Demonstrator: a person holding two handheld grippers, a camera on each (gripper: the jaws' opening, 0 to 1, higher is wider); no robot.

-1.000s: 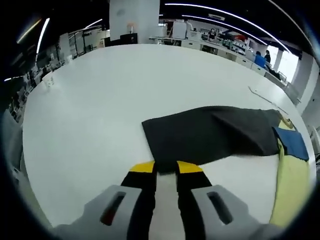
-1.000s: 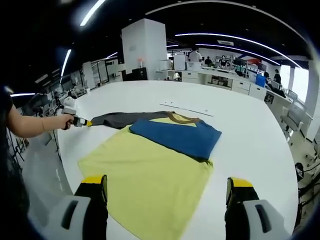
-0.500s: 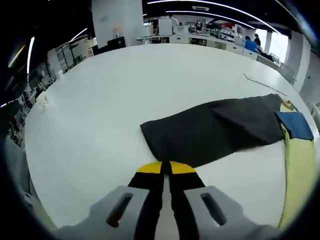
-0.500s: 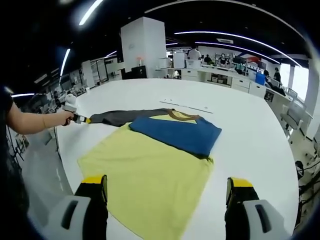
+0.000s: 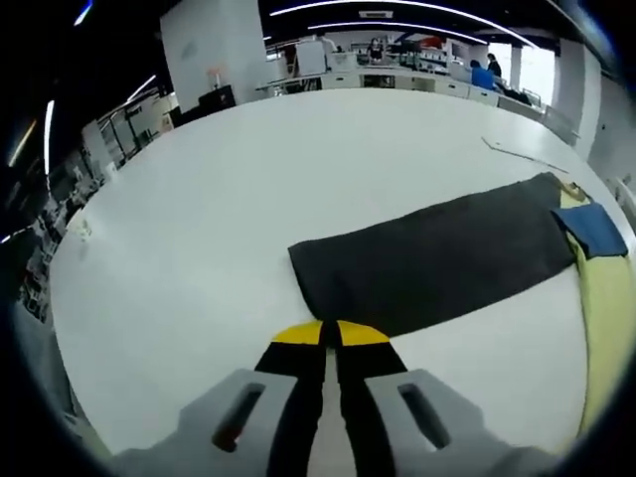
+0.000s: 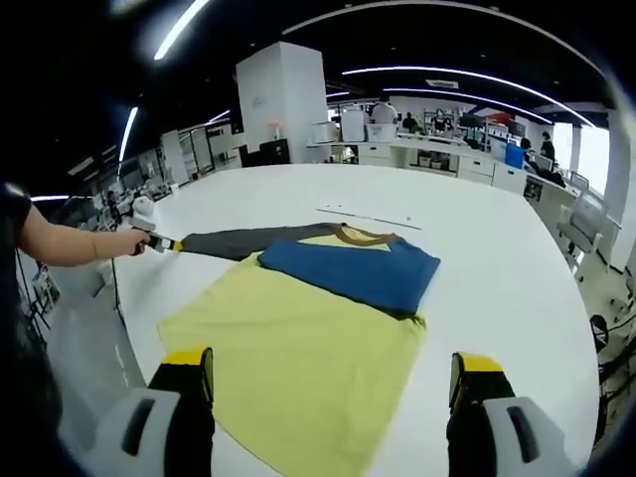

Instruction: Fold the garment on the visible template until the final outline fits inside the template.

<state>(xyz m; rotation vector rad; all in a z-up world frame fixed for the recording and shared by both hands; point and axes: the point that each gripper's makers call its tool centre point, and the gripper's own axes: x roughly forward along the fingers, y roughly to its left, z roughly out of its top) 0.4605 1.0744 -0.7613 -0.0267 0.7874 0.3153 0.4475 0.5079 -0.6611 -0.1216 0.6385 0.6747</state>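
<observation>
My left gripper fingers clench the cuff of the dark grey sleeve, its long axis running away toward the yellow-and-blue garment on the white worktop; my right gripper, fingers spread and empty, hovers at the hem.

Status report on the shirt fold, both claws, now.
Left claw shut on dark sleeve cuff, sleeve stretched flat on white table. Right claw open, hovering above yellow shirt; blue sleeve folded across it. Nothing in the way.
</observation>
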